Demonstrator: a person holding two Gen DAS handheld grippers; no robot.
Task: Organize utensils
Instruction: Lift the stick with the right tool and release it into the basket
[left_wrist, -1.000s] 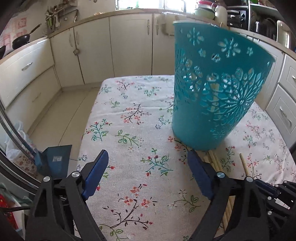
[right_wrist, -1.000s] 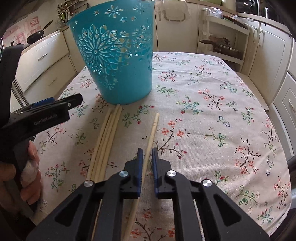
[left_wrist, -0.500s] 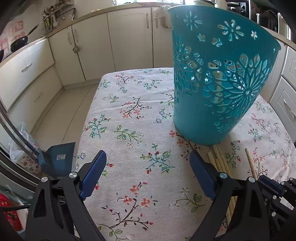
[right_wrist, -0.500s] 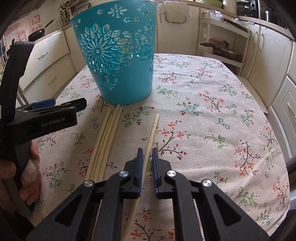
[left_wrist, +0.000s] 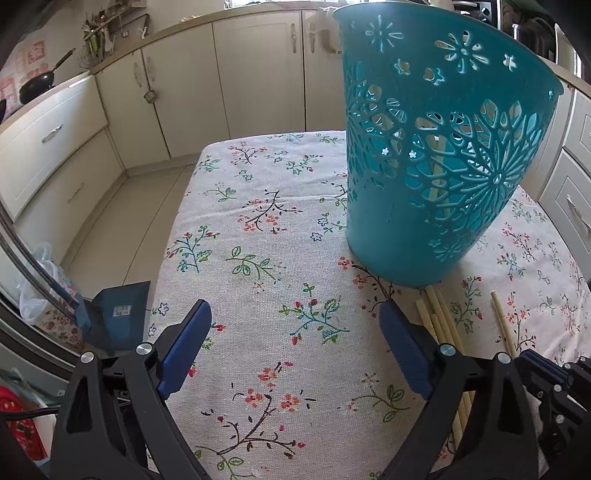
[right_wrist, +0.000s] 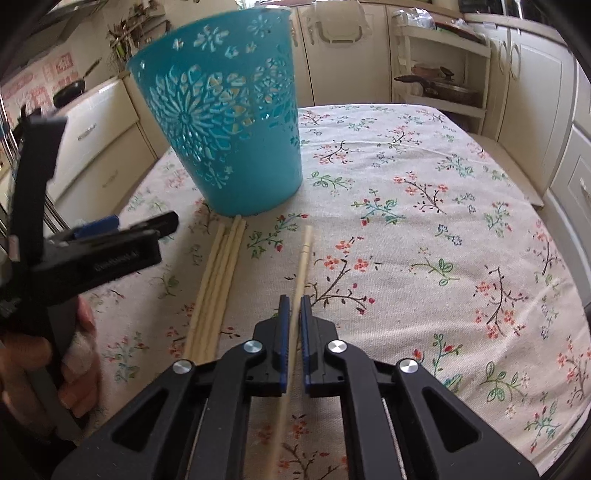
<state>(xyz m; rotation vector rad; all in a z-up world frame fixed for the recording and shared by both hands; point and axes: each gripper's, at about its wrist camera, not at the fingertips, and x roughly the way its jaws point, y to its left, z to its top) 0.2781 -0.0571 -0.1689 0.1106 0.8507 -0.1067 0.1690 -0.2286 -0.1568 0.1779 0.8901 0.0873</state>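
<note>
- My right gripper (right_wrist: 294, 314) is clamped on the single pale wooden chopstick (right_wrist: 303, 254) lying on the flowered tablecloth (right_wrist: 424, 229), near the teal perforated plastic basket (right_wrist: 225, 122).
- My left gripper (left_wrist: 295, 332) stands open, empty.
- Risk: the thin stick may pivot or slip when lifted.

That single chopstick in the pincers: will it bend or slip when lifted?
The single chopstick looks like stiff wood, so it probably won't bend. The right gripper pinches it far from its tip, so it may droop or swivel. It's likely very light.

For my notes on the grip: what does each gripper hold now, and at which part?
The right gripper is shut on the single chopstick at about mid-length. The left gripper holds nothing; its jaws stand open.
</note>
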